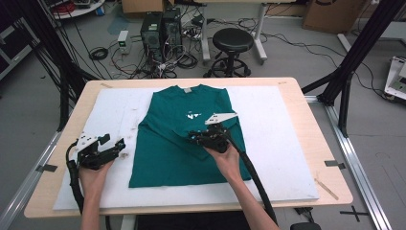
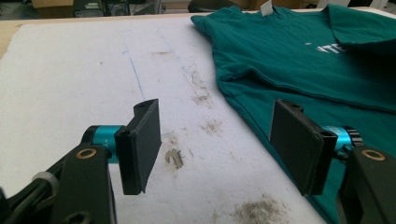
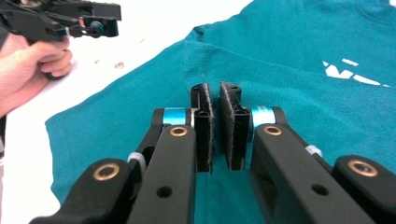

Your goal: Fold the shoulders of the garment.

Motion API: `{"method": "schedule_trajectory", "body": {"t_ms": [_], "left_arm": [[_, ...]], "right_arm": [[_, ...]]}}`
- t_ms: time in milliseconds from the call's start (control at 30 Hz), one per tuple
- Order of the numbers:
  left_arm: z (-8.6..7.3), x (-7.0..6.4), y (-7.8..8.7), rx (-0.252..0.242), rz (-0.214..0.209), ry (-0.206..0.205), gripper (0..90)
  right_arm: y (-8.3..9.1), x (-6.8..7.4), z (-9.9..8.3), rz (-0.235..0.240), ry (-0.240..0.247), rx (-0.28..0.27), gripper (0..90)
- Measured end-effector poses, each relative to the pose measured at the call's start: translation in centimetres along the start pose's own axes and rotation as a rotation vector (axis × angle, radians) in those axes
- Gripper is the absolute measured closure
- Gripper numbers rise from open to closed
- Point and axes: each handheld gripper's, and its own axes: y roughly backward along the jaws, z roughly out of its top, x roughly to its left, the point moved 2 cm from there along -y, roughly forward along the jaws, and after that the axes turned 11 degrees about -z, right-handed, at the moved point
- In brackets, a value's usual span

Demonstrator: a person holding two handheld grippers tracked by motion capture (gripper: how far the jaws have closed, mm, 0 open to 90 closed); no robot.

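green t-shirt (image 1: 184,143) lies on the white pad (image 1: 282,143), right gripper (image 3: 215,100) nearly closed over it, left gripper (image 2: 215,140) spread wide beside it.

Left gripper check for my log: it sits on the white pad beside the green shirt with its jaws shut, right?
Not quite. The left gripper is beside the green shirt over the white pad, but its jaws stand wide apart with nothing between them, as the left gripper view shows.

white foam pad (image 1: 287,143) stained | wooden table (image 1: 313,129) | black stool (image 1: 232,43) | computer towers (image 1: 160,28)
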Motion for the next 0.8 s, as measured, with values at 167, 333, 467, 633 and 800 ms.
{"method": "schedule_trajectory", "body": {"t_ms": [167,333,467,633,800], "left_arm": [[0.0,0.0,0.0,0.001,-0.001,-0.001,34.0],[0.0,0.0,0.0,0.001,-0.001,-0.002,34.0],[0.0,0.0,0.0,0.0,-0.001,0.0,34.0],[0.0,0.0,0.0,0.001,-0.002,-0.001,34.0],[0.0,0.0,0.0,0.001,-0.002,-0.001,34.1]], "right_arm": [[-0.8,0.7,-0.2,0.019,0.012,0.012,85.4],[-2.0,1.5,-0.6,0.016,0.032,0.049,85.2],[-2.6,1.5,-0.8,0.022,0.025,0.063,85.2],[-3.0,1.7,-1.1,0.032,0.025,0.087,84.4],[-2.9,2.1,-1.2,0.059,0.02,0.091,65.7]]}}
